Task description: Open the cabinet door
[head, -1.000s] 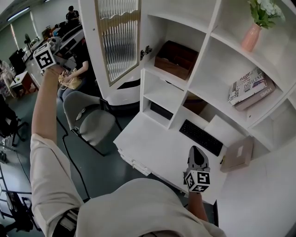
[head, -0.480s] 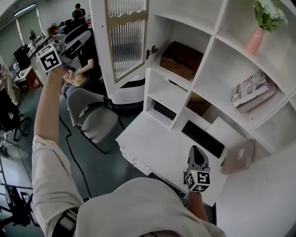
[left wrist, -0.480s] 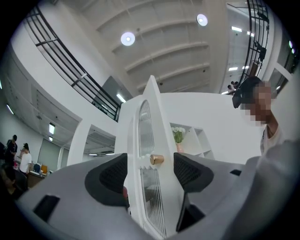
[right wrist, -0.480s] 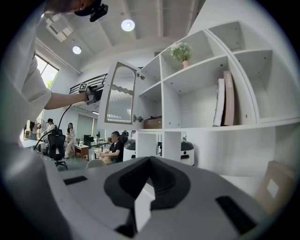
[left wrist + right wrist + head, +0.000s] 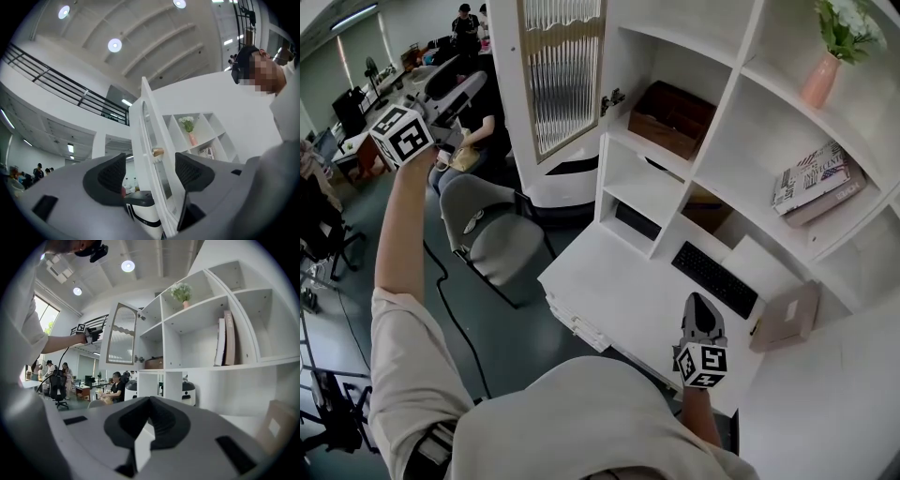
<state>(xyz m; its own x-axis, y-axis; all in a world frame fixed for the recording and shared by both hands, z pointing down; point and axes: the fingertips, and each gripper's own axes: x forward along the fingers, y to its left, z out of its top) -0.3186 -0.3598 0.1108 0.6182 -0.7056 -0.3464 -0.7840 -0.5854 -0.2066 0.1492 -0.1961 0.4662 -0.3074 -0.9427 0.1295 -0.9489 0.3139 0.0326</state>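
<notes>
Seen from above, the white cabinet door with a ribbed glass panel (image 5: 558, 75) stands swung wide out from the white shelving, hanging on its small metal hinge (image 5: 614, 97). The left tool (image 5: 412, 139) is held up at arm's length, out past the door's free edge and apart from it. Below and beyond it are a grey padded chair (image 5: 492, 239) and a seated person (image 5: 469, 141). The right tool (image 5: 699, 309) hovers low over the white surface (image 5: 609, 291), well away from the door.

Looking along the left tool, its jaws have just been opening and now stand fully spread. The door's edge and its little brass knob (image 5: 157, 152) line up in the gap, but beyond the pads, which press on nothing.

Looking along the right tool, its jaws are pressed together with nothing in them.

To my eye the opening itself is done, so any trouble would come from the loose door. Nothing holds it, so it could drift back toward the shelves, or swing further round and strain the hinge. The raised left arm is my other worry. Drawn back carelessly, it could clip the door's edge or glass, or drop toward the person sitting close by.
</notes>
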